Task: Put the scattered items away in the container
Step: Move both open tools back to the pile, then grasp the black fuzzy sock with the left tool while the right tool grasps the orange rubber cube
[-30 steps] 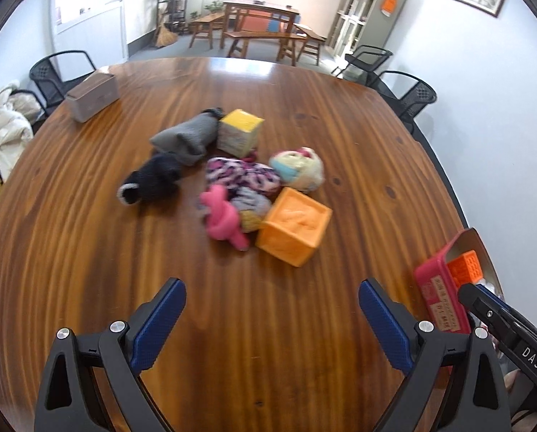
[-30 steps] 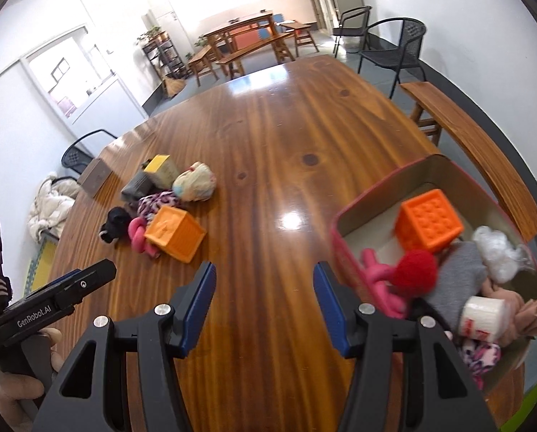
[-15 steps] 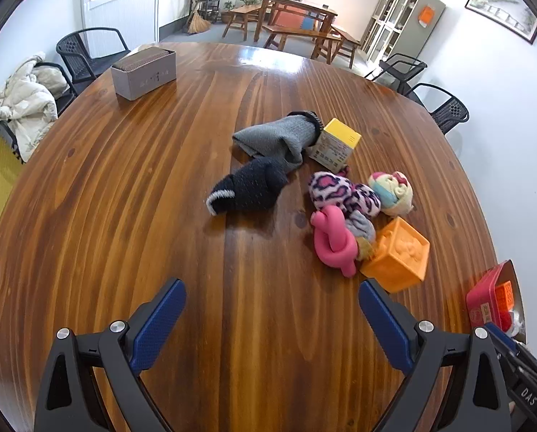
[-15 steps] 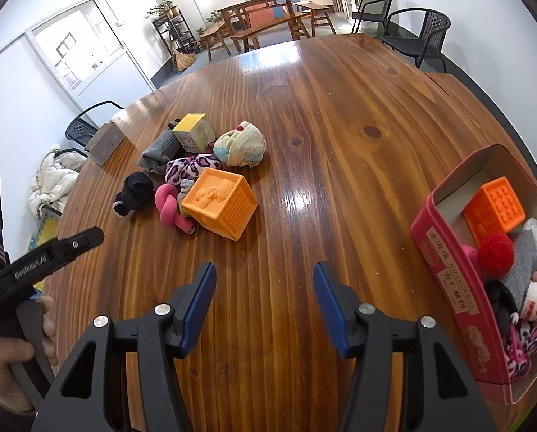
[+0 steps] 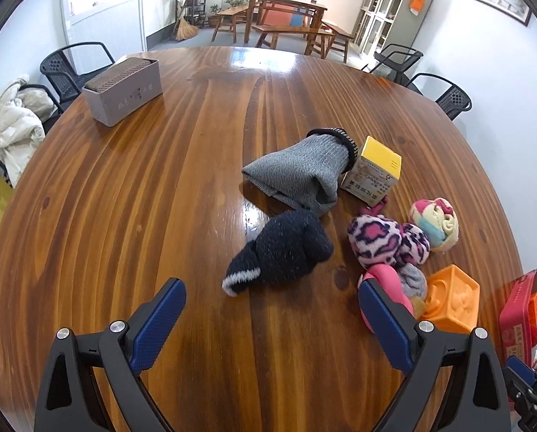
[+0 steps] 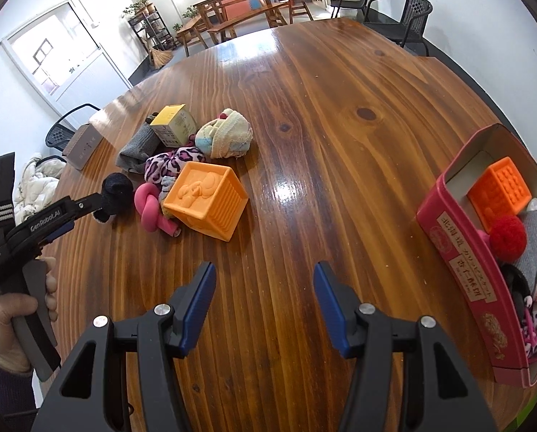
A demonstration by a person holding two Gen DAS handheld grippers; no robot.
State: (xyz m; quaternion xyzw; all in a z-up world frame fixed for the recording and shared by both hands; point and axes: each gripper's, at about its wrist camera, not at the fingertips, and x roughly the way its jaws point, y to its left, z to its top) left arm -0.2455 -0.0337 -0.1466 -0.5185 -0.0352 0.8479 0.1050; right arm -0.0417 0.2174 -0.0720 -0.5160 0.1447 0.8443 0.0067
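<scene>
both grippers gape over table; black sock (image 5: pixel 281 252) probably nearest.

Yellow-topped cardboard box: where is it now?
In the left wrist view, the yellow-topped cardboard box stands right of centre, touching the grey knit sock's cuff.

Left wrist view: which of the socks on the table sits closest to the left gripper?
The dark navy sock with the white cuff, lying just ahead of the open left gripper. The grey sock, leopard-print sock and pastel rolled sock lie farther off.
</scene>
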